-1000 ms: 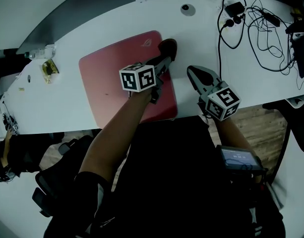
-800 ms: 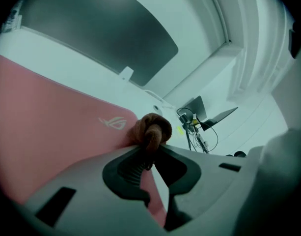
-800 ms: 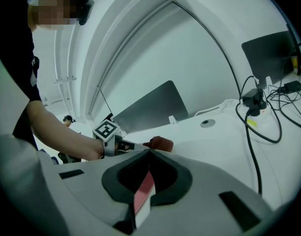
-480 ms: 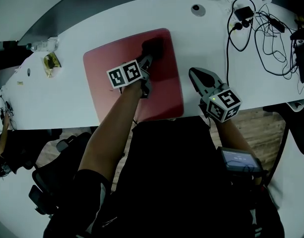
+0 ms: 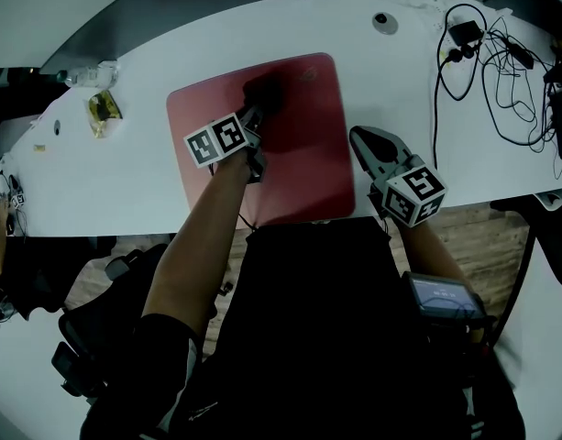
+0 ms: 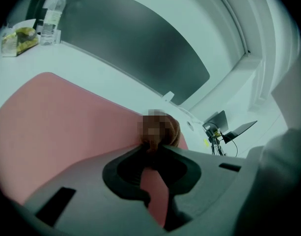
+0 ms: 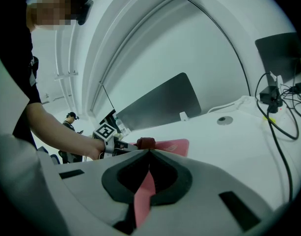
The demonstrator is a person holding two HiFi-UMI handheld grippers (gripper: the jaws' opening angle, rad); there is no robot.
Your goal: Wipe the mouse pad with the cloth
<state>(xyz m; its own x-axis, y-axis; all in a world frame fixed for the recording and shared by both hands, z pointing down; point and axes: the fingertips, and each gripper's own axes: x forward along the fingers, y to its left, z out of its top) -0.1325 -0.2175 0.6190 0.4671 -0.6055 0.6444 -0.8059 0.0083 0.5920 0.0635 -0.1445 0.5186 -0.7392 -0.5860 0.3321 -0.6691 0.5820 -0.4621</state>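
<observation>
A red mouse pad (image 5: 299, 154) lies on the white table (image 5: 134, 181). My left gripper (image 5: 256, 110) is shut on a dark brown cloth (image 5: 263, 92) that rests on the pad near the middle of its far edge. In the left gripper view the cloth (image 6: 160, 131) bulges out just past the closed jaws (image 6: 152, 146), with the pad (image 6: 62, 117) beneath. My right gripper (image 5: 359, 137) is shut with nothing in it, its tip at the pad's right edge. The right gripper view (image 7: 149, 150) looks across the pad (image 7: 174, 145) to the cloth (image 7: 145, 142).
Tangled black cables and plugs (image 5: 487, 58) lie at the table's back right. A round grommet (image 5: 384, 22) sits behind the pad. A snack packet (image 5: 104, 108) and a bottle (image 5: 86, 74) are at the far left. The table's near edge runs just below the pad.
My left gripper has dragged the cloth leftward along the pad's far edge, from the far right corner toward the middle. The right gripper has stayed by the pad's right edge.
</observation>
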